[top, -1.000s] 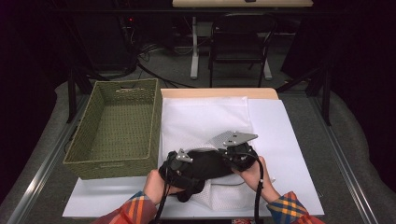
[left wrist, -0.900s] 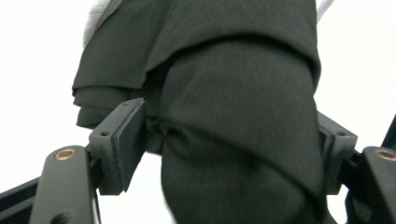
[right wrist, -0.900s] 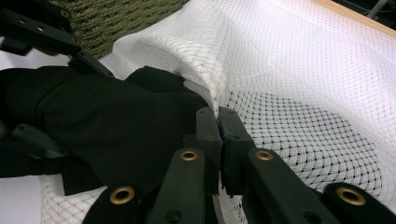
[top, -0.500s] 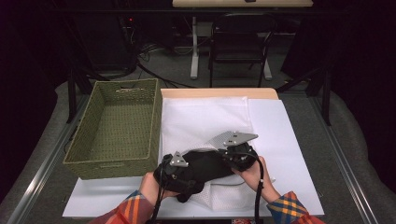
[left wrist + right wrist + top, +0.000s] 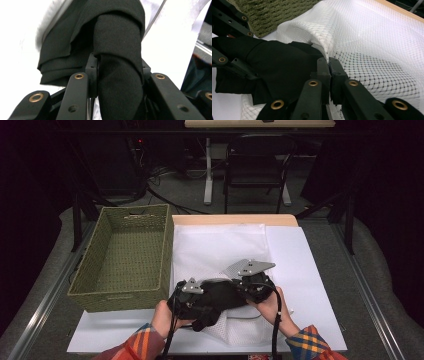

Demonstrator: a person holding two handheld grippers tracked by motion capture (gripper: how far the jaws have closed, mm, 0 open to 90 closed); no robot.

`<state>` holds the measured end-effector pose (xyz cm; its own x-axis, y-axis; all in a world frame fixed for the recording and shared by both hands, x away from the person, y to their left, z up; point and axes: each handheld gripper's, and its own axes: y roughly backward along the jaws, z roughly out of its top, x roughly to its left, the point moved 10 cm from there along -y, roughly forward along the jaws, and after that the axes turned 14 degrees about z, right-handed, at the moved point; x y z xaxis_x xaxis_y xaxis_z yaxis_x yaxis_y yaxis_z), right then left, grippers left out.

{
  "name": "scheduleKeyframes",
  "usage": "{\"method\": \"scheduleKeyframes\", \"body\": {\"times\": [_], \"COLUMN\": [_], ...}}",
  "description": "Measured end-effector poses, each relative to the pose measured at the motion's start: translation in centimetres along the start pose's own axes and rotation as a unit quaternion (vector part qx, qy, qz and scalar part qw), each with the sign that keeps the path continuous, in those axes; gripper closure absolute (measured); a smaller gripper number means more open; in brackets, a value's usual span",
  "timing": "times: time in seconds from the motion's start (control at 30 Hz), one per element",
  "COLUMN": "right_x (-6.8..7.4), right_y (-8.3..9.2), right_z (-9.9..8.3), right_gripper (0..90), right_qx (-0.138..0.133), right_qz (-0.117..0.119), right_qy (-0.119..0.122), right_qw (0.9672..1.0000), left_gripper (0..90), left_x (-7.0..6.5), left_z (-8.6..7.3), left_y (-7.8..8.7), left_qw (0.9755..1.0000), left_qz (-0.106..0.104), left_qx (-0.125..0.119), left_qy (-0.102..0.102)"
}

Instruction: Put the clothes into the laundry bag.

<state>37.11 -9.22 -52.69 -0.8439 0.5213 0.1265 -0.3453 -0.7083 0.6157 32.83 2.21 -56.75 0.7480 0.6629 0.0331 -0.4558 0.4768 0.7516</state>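
A black cloth (image 5: 220,295) lies half inside a white mesh bag (image 5: 220,250) on the table's near side. My left gripper (image 5: 210,304) has just been closing, and in the left gripper view its jaws (image 5: 119,72) now press from both sides on a rolled fold of the black cloth (image 5: 75,37). My right gripper (image 5: 236,287) is shut on the edge of the mesh bag (image 5: 372,37), and the right gripper view shows its pads (image 5: 328,66) pinching the mesh rim just above the black cloth (image 5: 279,65). The two grippers sit close together, facing each other.
A green woven basket (image 5: 167,250) stands to the left of the bag, and a corner of the basket (image 5: 274,12) rises behind the cloth. A white sheet (image 5: 310,270) covers the table. A chair and desk legs stand beyond the far edge.
The left gripper has turned slightly so that its grey plate faces up, and its jaws have closed in on the black cloth. The right gripper has kept still on the bag's edge.
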Motion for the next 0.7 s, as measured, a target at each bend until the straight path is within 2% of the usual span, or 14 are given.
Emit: {"method": "scheduleKeyframes", "body": {"times": [0.4,0.7], "right_x": [0.5,0.5], "right_y": [0.2,0.3], "right_z": [0.7,0.8], "right_gripper": [88.5,88.5], "right_qx": [-0.006,-0.010], "right_qz": [0.003,0.003], "right_qy": [0.004,0.000], "right_qw": [1.0000,0.9999], "left_gripper": [65.7,64.6], "left_x": [-0.1,-0.1], "left_z": [2.3,2.7], "left_y": [-0.3,-1.5], "left_qw": [0.9997,0.9998], "left_qz": [-0.006,-0.008], "left_qx": [-0.021,-0.011], "left_qy": [0.015,0.013]}}
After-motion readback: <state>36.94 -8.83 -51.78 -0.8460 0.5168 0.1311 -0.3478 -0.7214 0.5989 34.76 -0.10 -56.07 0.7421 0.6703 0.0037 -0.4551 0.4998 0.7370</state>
